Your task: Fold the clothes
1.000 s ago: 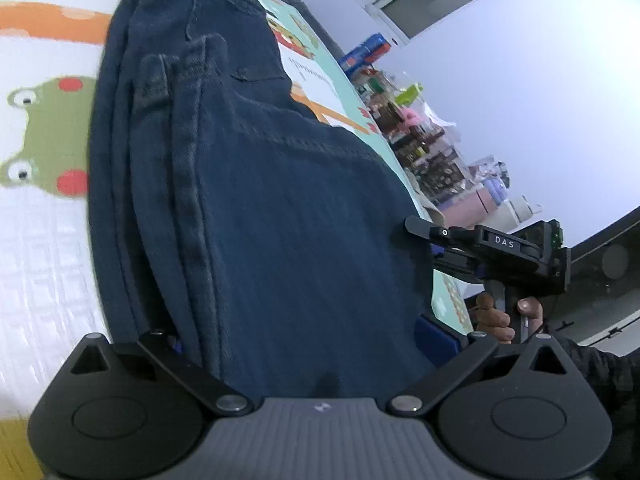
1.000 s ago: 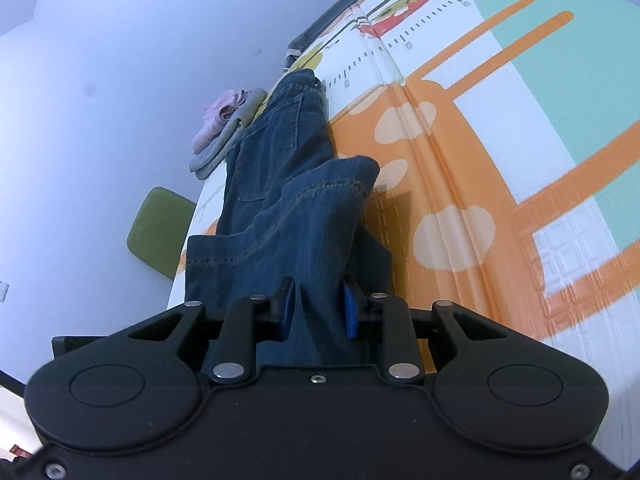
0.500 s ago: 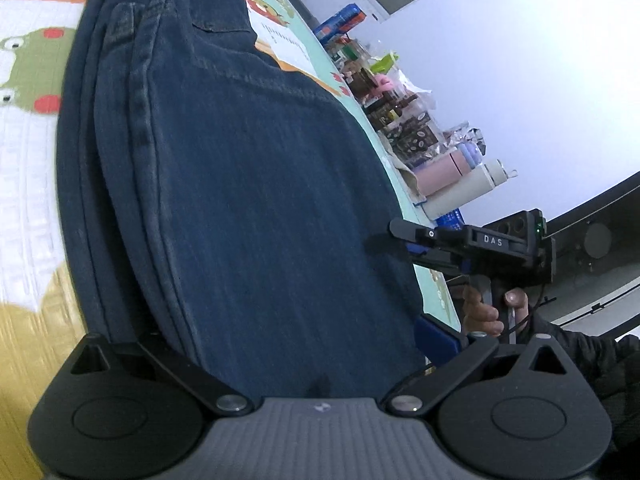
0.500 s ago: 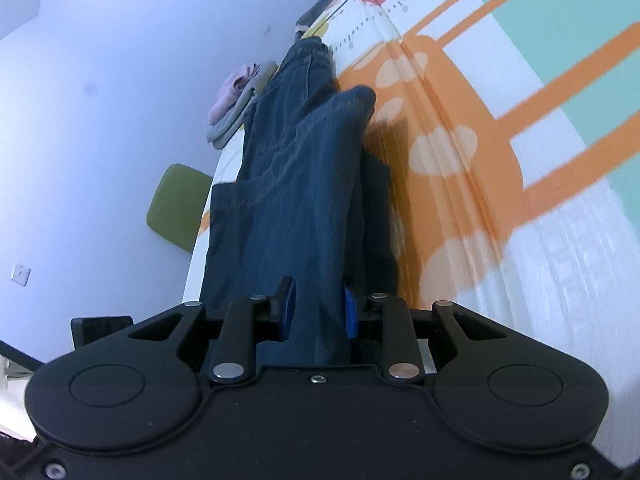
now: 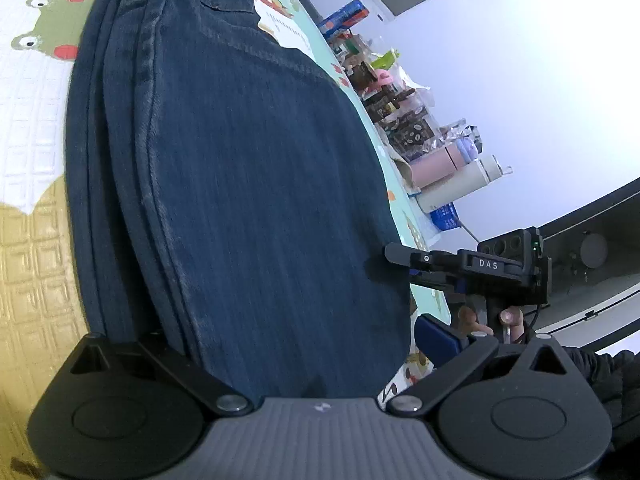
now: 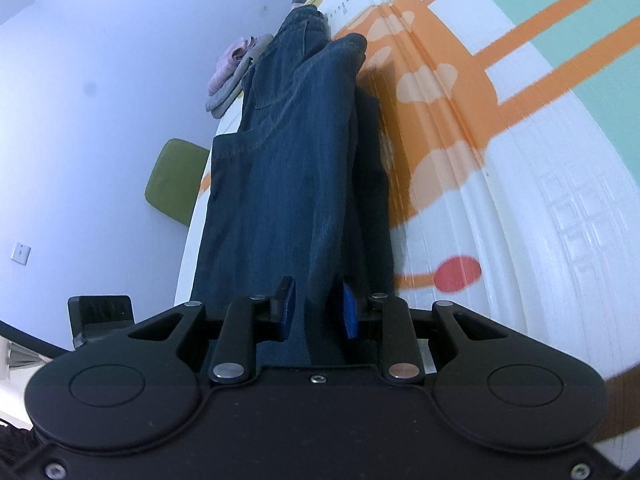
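Left wrist view: we see the jeans (image 5: 248, 184) running lengthwise away from our left gripper (image 5: 280, 344), whose jaws stand wide with the near denim end between them; whether they actually pinch it we cannot tell. To the right, the right gripper (image 6: 314, 306) has its jaws nearly closed on a fold of the same end. The far waistband lies on the play mat (image 6: 520, 168), so both hands share the near end.

Black right gripper (image 6: 316, 312) has blue pads (image 6: 349, 312), silver screws; dark sleeve (image 5: 608, 372).
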Demonstrator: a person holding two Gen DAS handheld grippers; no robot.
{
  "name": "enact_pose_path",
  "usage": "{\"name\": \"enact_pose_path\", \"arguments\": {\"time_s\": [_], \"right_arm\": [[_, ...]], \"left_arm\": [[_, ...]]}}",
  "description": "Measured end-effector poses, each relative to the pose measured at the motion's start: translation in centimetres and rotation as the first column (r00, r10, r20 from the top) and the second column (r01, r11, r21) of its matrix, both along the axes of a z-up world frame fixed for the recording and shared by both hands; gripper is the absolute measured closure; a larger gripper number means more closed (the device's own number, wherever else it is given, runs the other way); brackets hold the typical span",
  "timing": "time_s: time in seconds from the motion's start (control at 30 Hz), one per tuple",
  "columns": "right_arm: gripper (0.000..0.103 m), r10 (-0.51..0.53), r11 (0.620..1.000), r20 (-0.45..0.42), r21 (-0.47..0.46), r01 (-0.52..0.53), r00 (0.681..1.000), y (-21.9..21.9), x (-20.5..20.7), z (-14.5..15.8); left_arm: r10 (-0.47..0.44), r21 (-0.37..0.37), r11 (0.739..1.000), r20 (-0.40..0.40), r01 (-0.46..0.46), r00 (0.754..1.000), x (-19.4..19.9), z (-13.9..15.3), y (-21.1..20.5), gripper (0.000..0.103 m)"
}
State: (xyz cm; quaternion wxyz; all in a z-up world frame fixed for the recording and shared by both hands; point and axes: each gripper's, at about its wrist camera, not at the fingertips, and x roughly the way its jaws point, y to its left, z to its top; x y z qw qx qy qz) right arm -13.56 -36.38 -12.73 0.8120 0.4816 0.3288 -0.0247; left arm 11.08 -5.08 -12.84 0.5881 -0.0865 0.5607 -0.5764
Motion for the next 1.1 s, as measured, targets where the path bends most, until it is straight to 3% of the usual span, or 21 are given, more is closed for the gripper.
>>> {"name": "enact_pose_path", "arguments": {"time_s": [0.27,0.77,1.1], "right_arm": [[0.078,0.017,0.999,-0.011,-0.035,-0.017,1.000,1.6,-1.9,0.2],[0.078,0.078,0.986,0.051,-0.154,-0.069,0.996,5.4,-2.9,3.0],[0.078,0.066,0.982,-0.022,-0.177,-0.069,0.998,5.4,-3.5,2.2]], "left_arm": [[-0.009,0.003,1.000,-0.010,0.009,1.000,-1.6,-0.4,1.0,0.000],[-0.010,0.018,1.000,-0.018,0.010,1.000,-2.1,-0.7,1.2,0.000],[-0.026,0.034,0.999,-0.026,0.027,0.999,-1.8,-0.8,1.0,0.000]]}}
